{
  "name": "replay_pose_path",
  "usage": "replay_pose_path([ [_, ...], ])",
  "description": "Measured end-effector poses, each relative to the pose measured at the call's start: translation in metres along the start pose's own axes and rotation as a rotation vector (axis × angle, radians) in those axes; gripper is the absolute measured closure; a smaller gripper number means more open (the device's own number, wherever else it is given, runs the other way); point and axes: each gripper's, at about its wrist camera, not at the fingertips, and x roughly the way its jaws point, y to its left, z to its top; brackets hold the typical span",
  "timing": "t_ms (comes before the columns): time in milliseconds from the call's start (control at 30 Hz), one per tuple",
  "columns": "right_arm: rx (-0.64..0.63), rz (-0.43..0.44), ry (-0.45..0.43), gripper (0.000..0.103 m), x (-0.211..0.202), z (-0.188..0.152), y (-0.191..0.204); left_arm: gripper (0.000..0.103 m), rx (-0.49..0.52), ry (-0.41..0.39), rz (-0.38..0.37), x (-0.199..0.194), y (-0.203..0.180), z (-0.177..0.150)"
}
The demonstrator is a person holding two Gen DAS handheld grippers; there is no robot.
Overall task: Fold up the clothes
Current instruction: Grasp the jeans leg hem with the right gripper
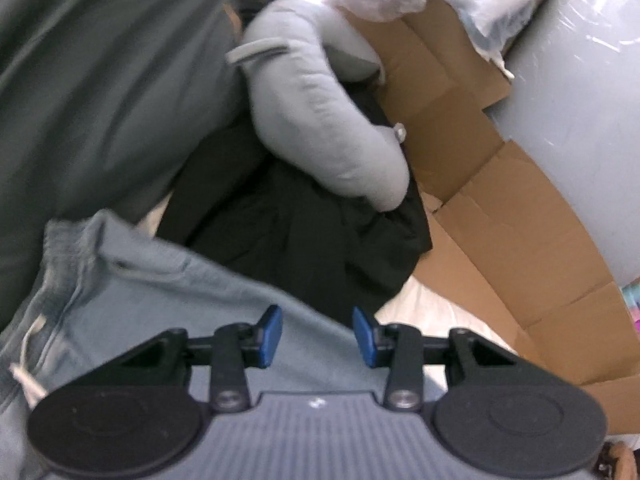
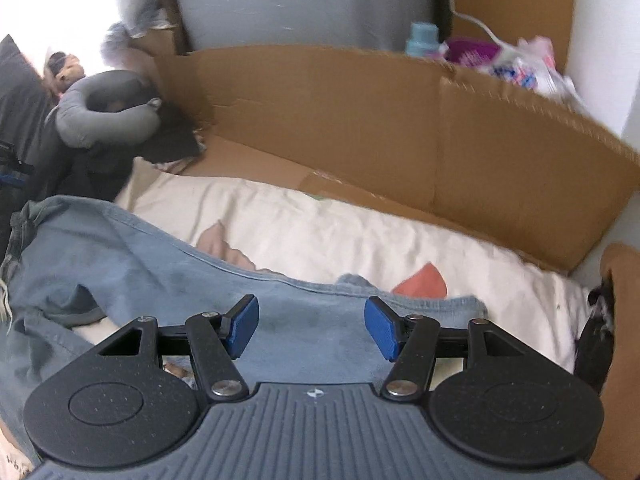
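Shorts: blue shorts (image 2: 132,256) looked soft, limp; I'd take the hem edge.
Tools: left gripper (image 1: 317,336) and right gripper (image 2: 311,328) stood apart, empty.

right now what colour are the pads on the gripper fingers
Blue, on black finger arms. Clearest in the right wrist view, on the right gripper's pads.

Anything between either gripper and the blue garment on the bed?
Nothing visible. The left gripper and right gripper both hang open directly over the blue garment. The grey neck pillow and black clothes lie beyond it.
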Motion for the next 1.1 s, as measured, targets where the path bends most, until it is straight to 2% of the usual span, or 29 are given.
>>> replay_pose_path([
  [167,0.066,-0.044,0.003,0.038,0.017,-0.016,-0.028,0.061,0.01,-0.012,0.009,0.025,-0.018,0.003],
  [267,0.123,-0.069,0.011,0.038,0.023,-0.023,-0.047,0.061,-0.021,0.011,-0.005,0.036,-0.026,-0.005],
  [433,0.22,-0.061,-0.019,0.038,0.022,-0.028,-0.07,0.06,0.026,0.035,-0.051,0.043,-0.05,-0.022],
  [567,0.22,-0.008,-0.103,0.038,0.018,-0.035,-0.08,0.059,0.054,0.068,-0.122,0.05,-0.063,-0.044],
  [767,0.21,-0.068,-0.13,0.038,0.031,-0.033,-0.102,0.059,0.046,0.053,-0.142,0.062,-0.061,-0.064],
  [867,0.191,-0.096,-0.107,0.038,0.045,-0.032,-0.113,0.059,0.048,0.026,-0.143,0.066,-0.056,-0.074],
  [967,0.156,-0.121,-0.075,0.038,0.059,-0.032,-0.121,0.059,0.007,0.008,-0.149,0.074,-0.045,-0.083],
  [1033,0.147,-0.136,-0.04,0.037,0.071,-0.032,-0.129,0.059,-0.026,0.039,-0.154,0.081,-0.038,-0.089],
  [1100,0.204,-0.118,0.0,0.037,0.083,-0.034,-0.138,0.059,-0.048,0.054,-0.154,0.086,-0.033,-0.093],
])
